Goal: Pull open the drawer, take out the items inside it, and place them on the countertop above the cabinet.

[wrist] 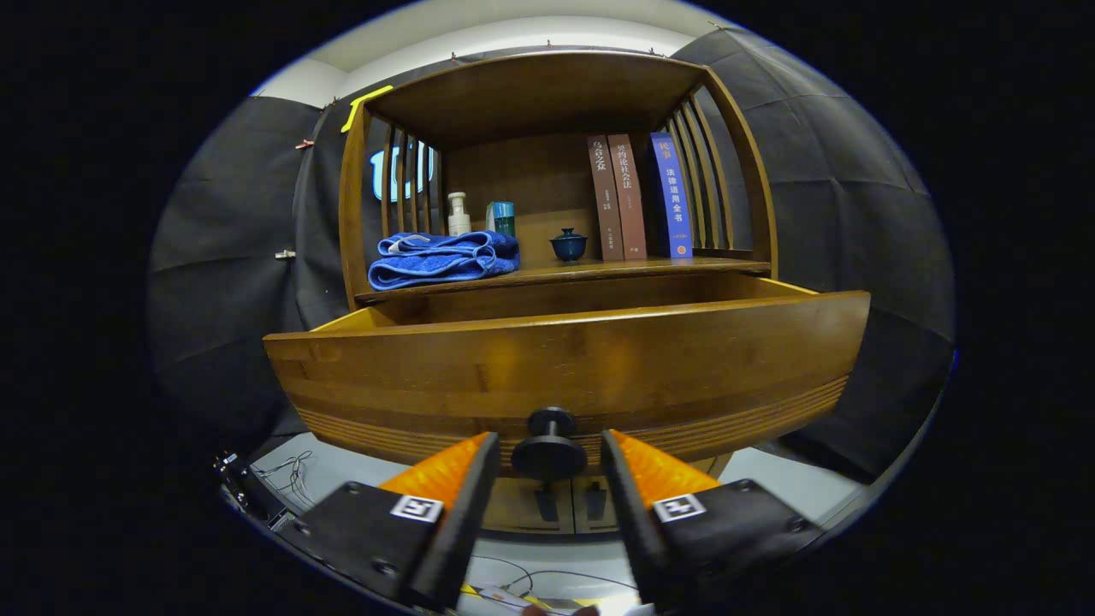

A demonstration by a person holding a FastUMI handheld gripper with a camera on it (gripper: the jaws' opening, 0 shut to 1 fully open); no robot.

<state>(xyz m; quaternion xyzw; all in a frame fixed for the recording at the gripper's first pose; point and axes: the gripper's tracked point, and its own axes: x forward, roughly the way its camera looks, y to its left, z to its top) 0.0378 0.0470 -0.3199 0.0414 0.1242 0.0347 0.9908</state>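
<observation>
The wooden drawer (565, 359) stands pulled out of the cabinet, its wide front panel facing me. Its dark round knob (548, 453) sits between my fingers. My gripper (547, 438) is open: each finger stands a small gap off the knob's sides and does not press on it. The high front panel hides what lies inside the drawer. Above the drawer runs the countertop (599, 269), a wooden shelf under a slatted hutch.
On the countertop lie a folded blue towel (443, 258), a white pump bottle (458, 214), a teal box (502, 217), a dark lidded teacup (568, 245) and three upright books (637, 197). Below the drawer are two cabinet doors (565, 505); cables trail on the floor.
</observation>
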